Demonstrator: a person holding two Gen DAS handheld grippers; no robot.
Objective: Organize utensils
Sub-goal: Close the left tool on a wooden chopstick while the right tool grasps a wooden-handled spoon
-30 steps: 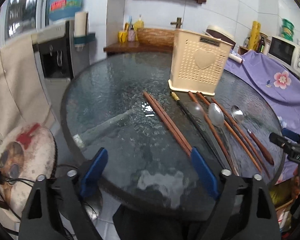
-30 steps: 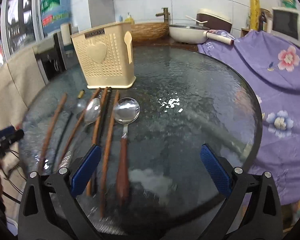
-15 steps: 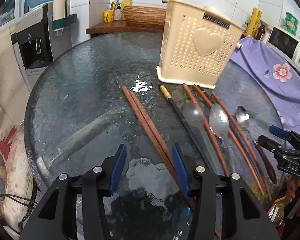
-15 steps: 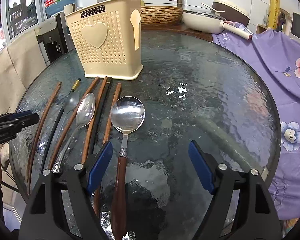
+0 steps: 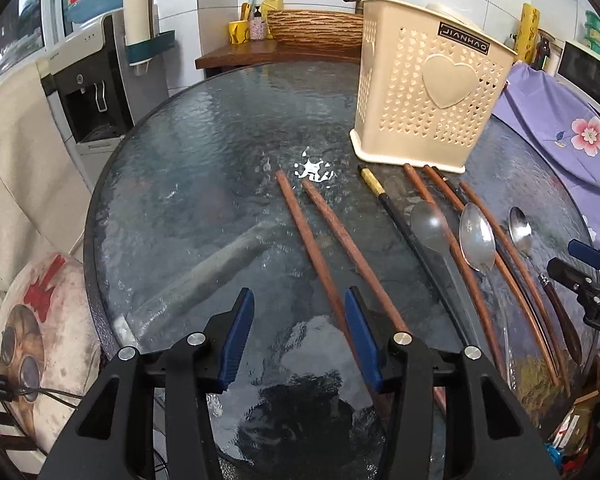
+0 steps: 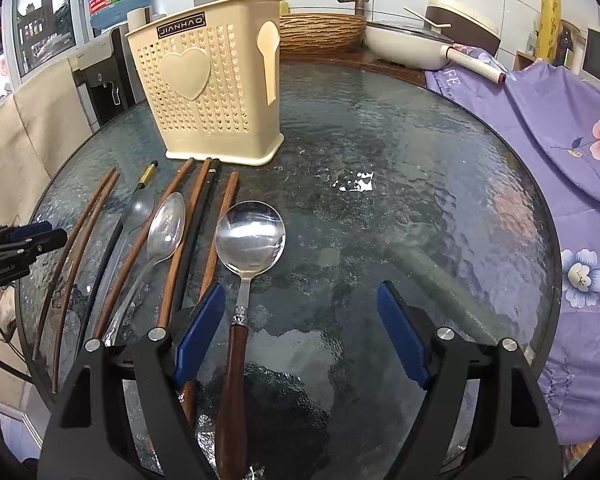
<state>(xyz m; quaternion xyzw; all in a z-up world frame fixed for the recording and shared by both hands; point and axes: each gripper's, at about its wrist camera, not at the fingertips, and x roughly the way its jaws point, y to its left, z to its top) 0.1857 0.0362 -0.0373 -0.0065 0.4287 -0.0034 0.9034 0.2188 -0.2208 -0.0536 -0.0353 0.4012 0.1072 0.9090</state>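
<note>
A cream perforated utensil holder point(image 5: 428, 100) stands upright on the round glass table point(image 5: 204, 176); it also shows in the right wrist view point(image 6: 212, 92). In front of it lie several brown chopsticks point(image 5: 320, 248), a black chopstick point(image 5: 404, 224) and three spoons. My left gripper point(image 5: 298, 340) is open and empty, its right finger beside the leftmost chopstick pair. My right gripper point(image 6: 300, 340) is open wide and empty, low over the wood-handled round spoon point(image 6: 250, 236), whose handle passes just inside its left finger. A silver spoon point(image 6: 166, 232) lies to the left.
A purple flowered cloth point(image 6: 560, 128) covers something to the table's right. A water dispenser point(image 5: 88, 92) and a beige cloth stand to the left. A wooden counter with a basket point(image 5: 312, 30) and a pan point(image 6: 404, 42) lies behind. A round cushion point(image 5: 40, 328) sits low left.
Both grippers have moved forward and lower over the table. The left gripper's jaws have narrowed a good deal; the right stays wide open.
</note>
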